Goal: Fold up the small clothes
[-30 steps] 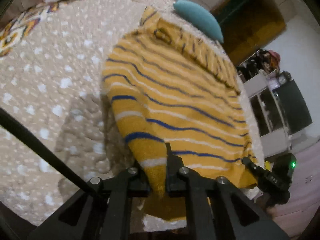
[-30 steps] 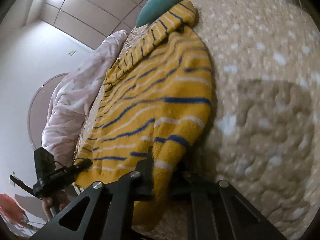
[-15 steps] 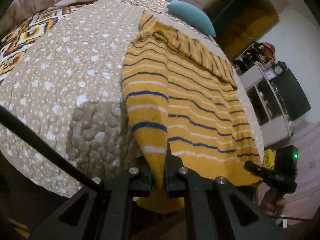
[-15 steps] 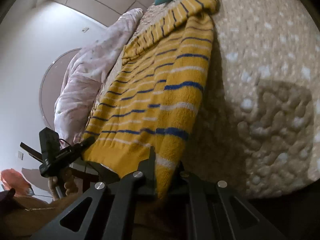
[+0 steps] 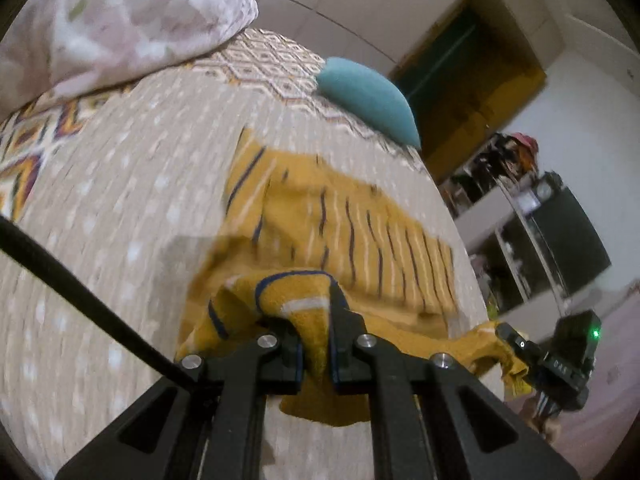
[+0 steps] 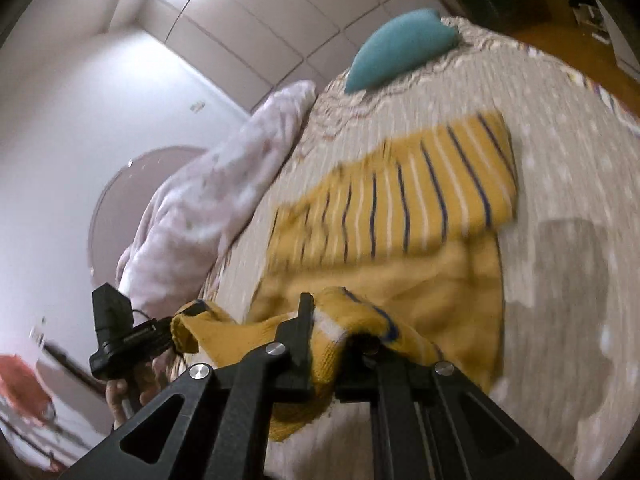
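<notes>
Since a second ago, both tongs have carried the hem forward over the bed, doubling the yellow striped sweater. Left tongs and right tongs each pinch a hem corner. Only the left view shows shelves.

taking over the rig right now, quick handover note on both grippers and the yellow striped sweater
Left gripper: shut on one near corner of the sweater.
Right gripper: shut on the other near corner.
Sweater lies on the dotted bedspread, teal pillow beyond it, pink blanket to the side.
Done: hem lifted and carried toward the collar end, which lies flat.
Left: lay the held edge down on the far part, release, then square up the fold.
</notes>
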The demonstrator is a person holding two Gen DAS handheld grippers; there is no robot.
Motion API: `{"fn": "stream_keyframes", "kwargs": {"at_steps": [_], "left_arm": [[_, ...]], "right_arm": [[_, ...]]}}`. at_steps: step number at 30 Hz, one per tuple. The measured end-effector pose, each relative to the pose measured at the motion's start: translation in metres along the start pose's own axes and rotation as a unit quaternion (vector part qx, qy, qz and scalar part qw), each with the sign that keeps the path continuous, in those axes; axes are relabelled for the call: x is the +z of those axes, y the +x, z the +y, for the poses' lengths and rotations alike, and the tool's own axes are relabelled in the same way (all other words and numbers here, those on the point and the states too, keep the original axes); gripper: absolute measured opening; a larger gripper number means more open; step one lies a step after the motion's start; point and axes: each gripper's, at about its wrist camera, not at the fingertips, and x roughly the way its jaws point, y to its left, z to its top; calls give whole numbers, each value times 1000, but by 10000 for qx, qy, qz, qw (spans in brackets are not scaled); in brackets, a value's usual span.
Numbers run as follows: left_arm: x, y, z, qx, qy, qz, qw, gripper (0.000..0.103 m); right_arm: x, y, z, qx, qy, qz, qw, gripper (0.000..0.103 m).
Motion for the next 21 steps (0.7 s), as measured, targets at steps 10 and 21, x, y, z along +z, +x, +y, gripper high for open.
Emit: {"fn": "stream_keyframes", "kwargs": {"at_steps": [10,21], "left_arm": [[50,86,-2,448,197,412,9980,9],[102,143,71,-999,-2017,564,9727,40]], "right_arm": [[76,81,-34,-736,128,164,9971,10],[139,141,-118,-294,1794,114,9833,50]]}}
